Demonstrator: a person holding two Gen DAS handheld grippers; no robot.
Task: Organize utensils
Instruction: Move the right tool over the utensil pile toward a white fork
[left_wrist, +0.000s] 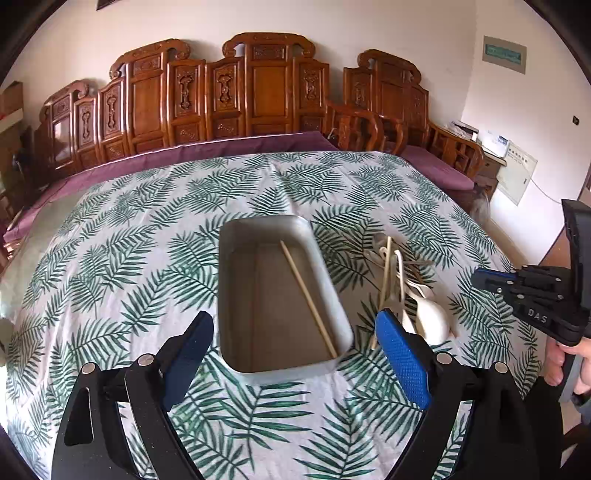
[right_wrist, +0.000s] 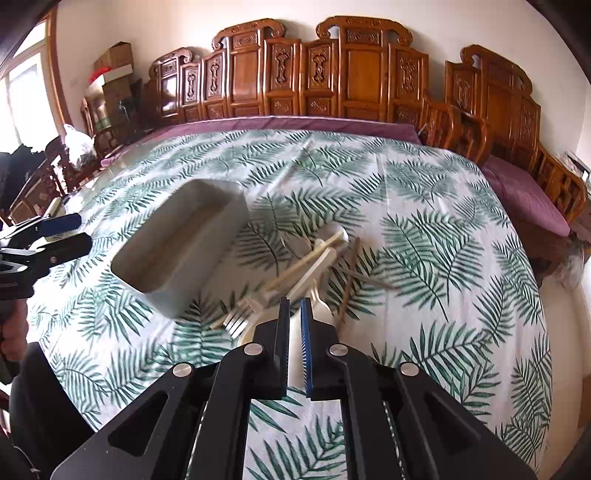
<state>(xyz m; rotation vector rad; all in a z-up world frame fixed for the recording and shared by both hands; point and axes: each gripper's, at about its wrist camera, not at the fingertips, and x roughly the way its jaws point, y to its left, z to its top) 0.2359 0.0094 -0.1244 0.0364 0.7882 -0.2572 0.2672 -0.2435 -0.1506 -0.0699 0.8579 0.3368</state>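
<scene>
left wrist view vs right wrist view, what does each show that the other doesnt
Only the left wrist view shows the chopstick lying inside the tray, and the wall notice.
Only the right wrist view shows the fork, the cardboard boxes and a window.
Both show the tray, the utensil pile, the leaf-print cloth, the carved wooden bench and each other's gripper.

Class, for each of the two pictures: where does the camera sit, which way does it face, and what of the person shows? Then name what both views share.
Left wrist: on the left hand-held gripper, looking down across the table at the tin holding one chopstick; open jaws, plus the right hand-held gripper and a hand.
Right wrist: on the right hand-held gripper, shut, over the utensil pile; left hand-held gripper at the left edge.
Shared: tin, utensil pile, leaf cloth, carved bench.
</scene>
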